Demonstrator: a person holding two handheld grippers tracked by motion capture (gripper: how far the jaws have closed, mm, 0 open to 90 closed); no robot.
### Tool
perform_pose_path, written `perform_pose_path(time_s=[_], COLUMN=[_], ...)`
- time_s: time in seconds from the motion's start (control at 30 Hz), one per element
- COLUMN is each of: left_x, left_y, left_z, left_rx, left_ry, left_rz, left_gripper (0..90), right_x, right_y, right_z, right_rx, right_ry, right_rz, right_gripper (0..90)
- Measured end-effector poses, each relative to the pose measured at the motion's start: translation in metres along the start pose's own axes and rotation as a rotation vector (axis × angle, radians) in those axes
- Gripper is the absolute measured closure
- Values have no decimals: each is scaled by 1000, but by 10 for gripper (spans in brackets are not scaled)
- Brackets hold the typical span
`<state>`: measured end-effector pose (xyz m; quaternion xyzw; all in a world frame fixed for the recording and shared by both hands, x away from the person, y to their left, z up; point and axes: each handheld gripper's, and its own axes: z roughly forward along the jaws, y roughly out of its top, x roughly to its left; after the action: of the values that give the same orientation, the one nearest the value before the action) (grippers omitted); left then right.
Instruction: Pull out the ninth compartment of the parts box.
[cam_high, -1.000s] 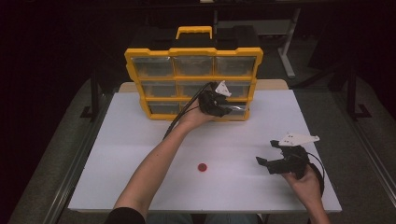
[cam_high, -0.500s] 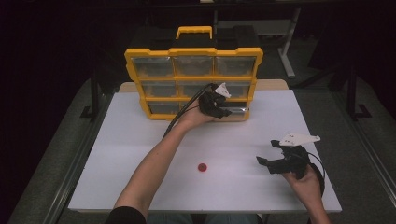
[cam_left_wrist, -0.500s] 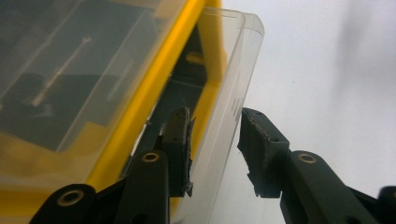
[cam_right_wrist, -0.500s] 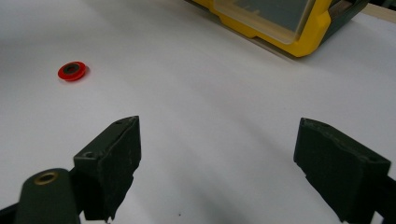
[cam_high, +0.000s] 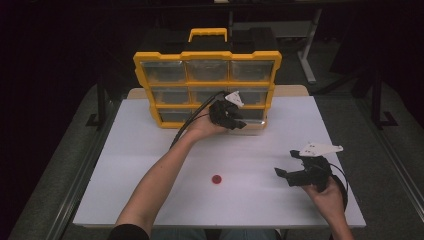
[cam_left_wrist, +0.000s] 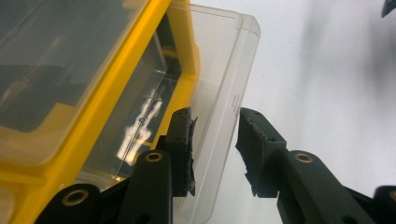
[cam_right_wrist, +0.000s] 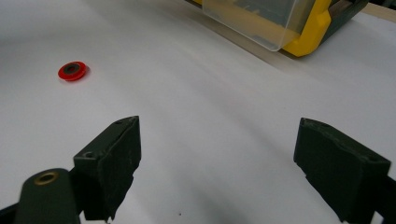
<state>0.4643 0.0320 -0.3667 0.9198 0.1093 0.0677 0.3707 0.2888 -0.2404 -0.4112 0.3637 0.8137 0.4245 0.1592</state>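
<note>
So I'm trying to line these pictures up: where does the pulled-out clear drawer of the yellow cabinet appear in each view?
High view: the clear drawer sits at the cabinet's bottom right, beside the left gripper.
Left gripper view: centre, its front wall between the open jaws.
Right gripper view: top, right of centre.
Shared landmark: the yellow cabinet frame around it.

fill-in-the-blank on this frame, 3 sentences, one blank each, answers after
1. The left gripper has its jaws on either side of the front wall of a clear ____ pulled partway out of the yellow organizer.
2. The small round part lying on the white table is ____ in colour.
3. The right gripper hovers over the table with its jaws ____ and nothing between them.

Missing words: drawer; red; open
</note>
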Motion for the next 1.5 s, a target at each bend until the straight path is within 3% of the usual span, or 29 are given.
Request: perform_pose_path(time_s=[0.7, 1.5], left_x=[-8, -15], left_y=[-3, -7], left_z=[-6, -10], left_rx=[2, -6], left_ry=[-75, -102], left_rz=[10, 18], left_gripper=[696, 704], right_x=[1, 2], right_y=[0, 0], right_z=[0, 1], right_rx=[5, 8], right_ry=[-1, 2], right_rz=[0, 0], right_gripper=[140, 140])
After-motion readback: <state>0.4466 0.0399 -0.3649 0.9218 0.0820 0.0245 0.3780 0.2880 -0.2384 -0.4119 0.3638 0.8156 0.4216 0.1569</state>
